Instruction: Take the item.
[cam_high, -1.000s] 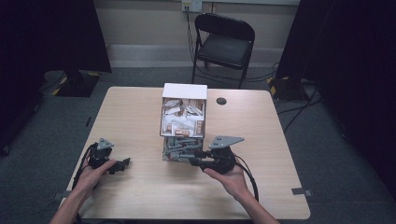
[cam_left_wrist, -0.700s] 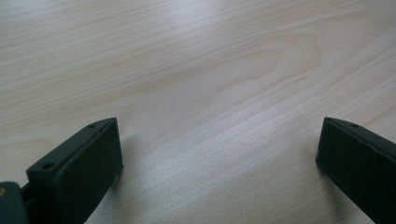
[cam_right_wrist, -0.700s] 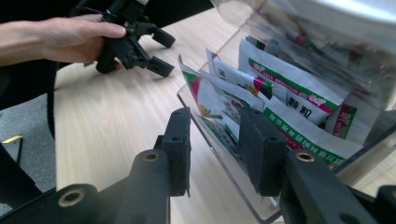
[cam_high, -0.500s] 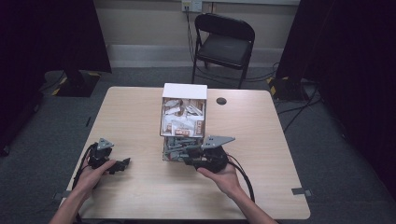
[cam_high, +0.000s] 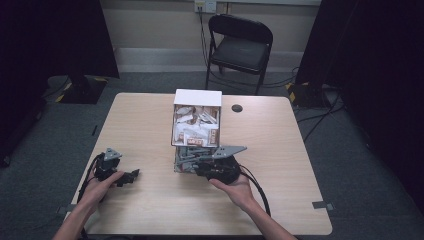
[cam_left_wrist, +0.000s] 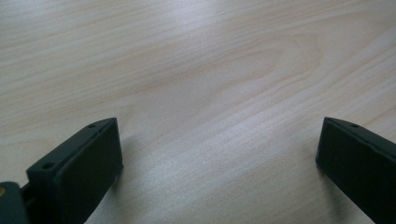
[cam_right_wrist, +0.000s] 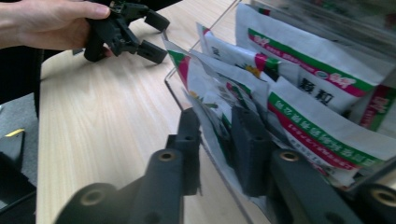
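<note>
Dark curtains and grey carpet surround a pale wooden bench (cam_high: 150, 125), with a black folding chair (cam_high: 240, 47) standing behind its far edge and a small dark round disc (cam_high: 237, 108) set into the top near that edge.

At the middle of the bench stands a clear plastic box (cam_high: 196, 131) with a white far wall, stuffed with white snack packets (cam_right_wrist: 322, 116) printed in green and red. In the right gripper view the packets stand on edge, leaning against one another, and the foremost packet (cam_right_wrist: 210, 100) sits at the near clear wall of the box.

The right gripper (cam_high: 192, 161), seen from the high view, reaches leftward into the near end of the box from the person's right hand (cam_high: 235, 187). Its jaws have just been closing and now stand narrow, one jaw on each side of the foremost packet. The pads look to be pressing on that packet, though the clear wall and the overlapping wrappers make it hard to be sure of full contact.

The left gripper (cam_high: 131, 175) rests low on the bench near its left front corner, well apart from the box, held by the left hand (cam_high: 100, 187). In its own view the jaws stand wide apart over bare wood, with nothing between them.
</note>
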